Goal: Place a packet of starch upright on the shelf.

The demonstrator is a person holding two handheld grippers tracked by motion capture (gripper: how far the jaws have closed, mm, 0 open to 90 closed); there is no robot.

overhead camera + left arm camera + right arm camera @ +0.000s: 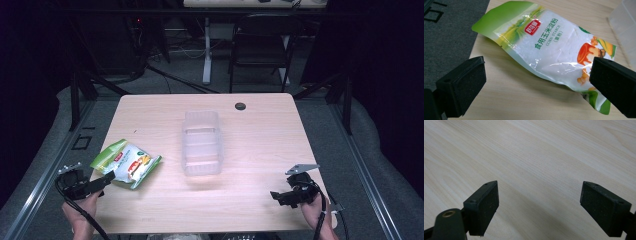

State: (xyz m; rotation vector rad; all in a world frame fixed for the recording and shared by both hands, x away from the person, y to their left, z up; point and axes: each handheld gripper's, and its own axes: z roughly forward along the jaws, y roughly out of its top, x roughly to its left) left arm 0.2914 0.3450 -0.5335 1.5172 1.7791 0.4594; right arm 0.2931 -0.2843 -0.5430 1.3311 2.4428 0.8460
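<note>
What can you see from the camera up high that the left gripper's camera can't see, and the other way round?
The high view alone takes in the whole table, the right gripper, the person's hands and a chair behind. The left gripper view alone is close enough to read the words on the bag and see the corn picture, with the left gripper open, its fingers apart and not touching the bag. Both show the bag lying flat and the clear tub beside it.

A pouch of corn starch (127,164) lies flat near the table's (260,140) left front edge, with the left gripper (102,182) just before it — jaws apart. A tub (201,143) stands at the table's middle, right of the pouch. The right gripper (280,196) hovers over the table's right front corner — well apart from both.
</note>
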